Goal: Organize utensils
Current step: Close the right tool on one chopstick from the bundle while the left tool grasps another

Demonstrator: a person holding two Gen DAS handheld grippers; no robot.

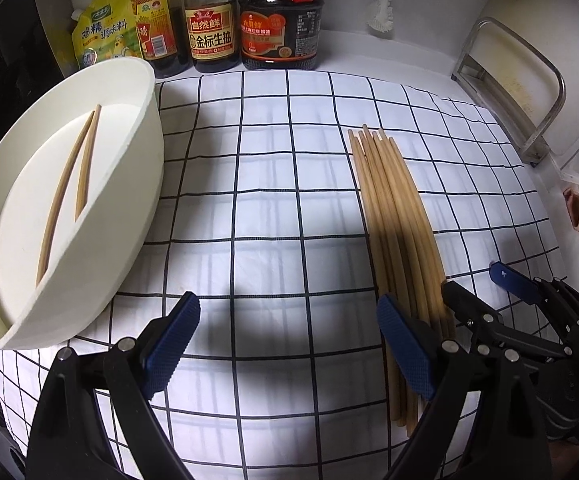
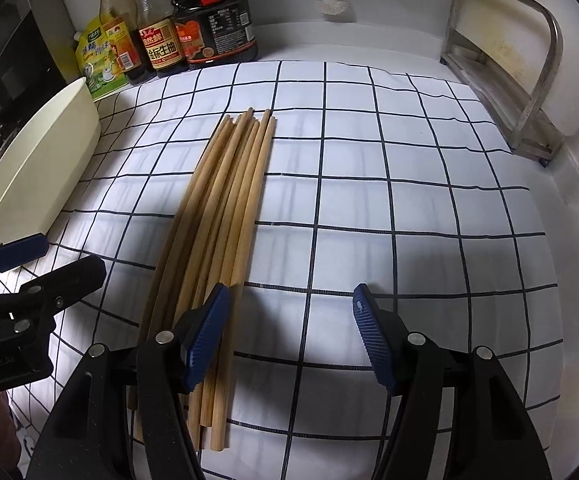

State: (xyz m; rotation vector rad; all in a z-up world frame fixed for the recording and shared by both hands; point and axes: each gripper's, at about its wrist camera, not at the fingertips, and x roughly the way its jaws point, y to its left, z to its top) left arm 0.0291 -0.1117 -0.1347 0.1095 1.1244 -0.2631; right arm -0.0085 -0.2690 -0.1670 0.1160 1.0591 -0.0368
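Black gripper point(image 1: 289, 344) arms — ribbed blue pads point(image 2: 205, 336), silver rivets.

Chopstick bundle point(image 1: 397, 216) lies right of the tub point(image 1: 137, 184) (bottles point(image 1: 209, 36) behind).

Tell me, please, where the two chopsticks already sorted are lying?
In the left wrist view, the two chopsticks lie inside the white tub at far left, on the checked cloth.

Bright overhead light, dark soft shadows, sharp focus, fisheye-bent edges
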